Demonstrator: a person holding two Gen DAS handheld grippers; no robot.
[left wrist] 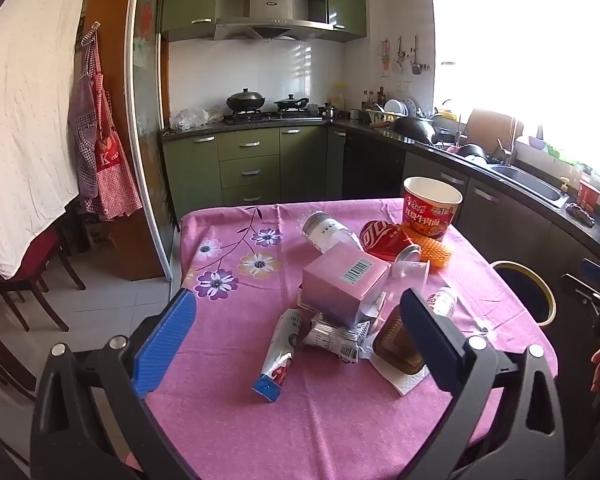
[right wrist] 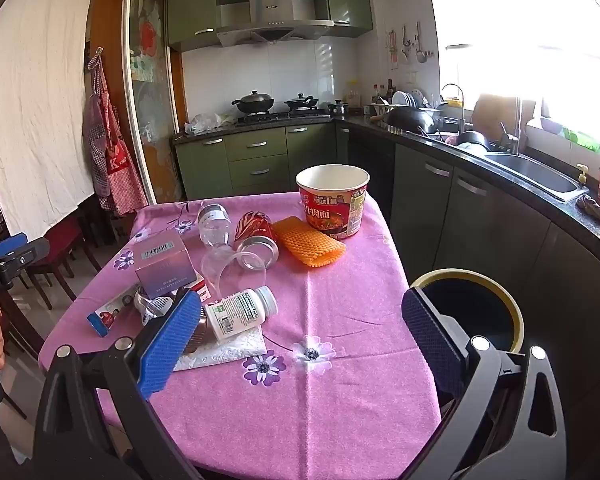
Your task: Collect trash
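Two grippers are held low over the near edge of the table [right wrist: 340,380], tilted down toward the litter, presumably so that a first piece can be chosen; the left gripper [left wrist: 296,336] is spread to its widest with nothing between its pads, and the right gripper [right wrist: 300,340] likewise stands fully apart and empty; nothing appears to have been collected yet. The bin [right wrist: 516,320] is set on the floor just beside the table's right edge, probably so that each piece can be dropped with a short swing. On the cloth, the noodle cup [right wrist: 334,204] stands upright at the far side; the pink box [left wrist: 346,286] is propped on the heap in the middle; the orange mesh [right wrist: 312,246] lies flat before the cup; the can [right wrist: 258,238] and a clear bottle [right wrist: 214,224] lie on their sides; the pill bottle [right wrist: 240,312] rests on a napkin [right wrist: 228,350], nearest the right gripper. A tube carton [left wrist: 276,356] and a foil wrapper [left wrist: 336,338] are tucked against the box, and a brown tray [left wrist: 396,344] is partly hidden behind the left gripper's right finger; the piling is judged the main hindrance, since lifting one piece may topple others.
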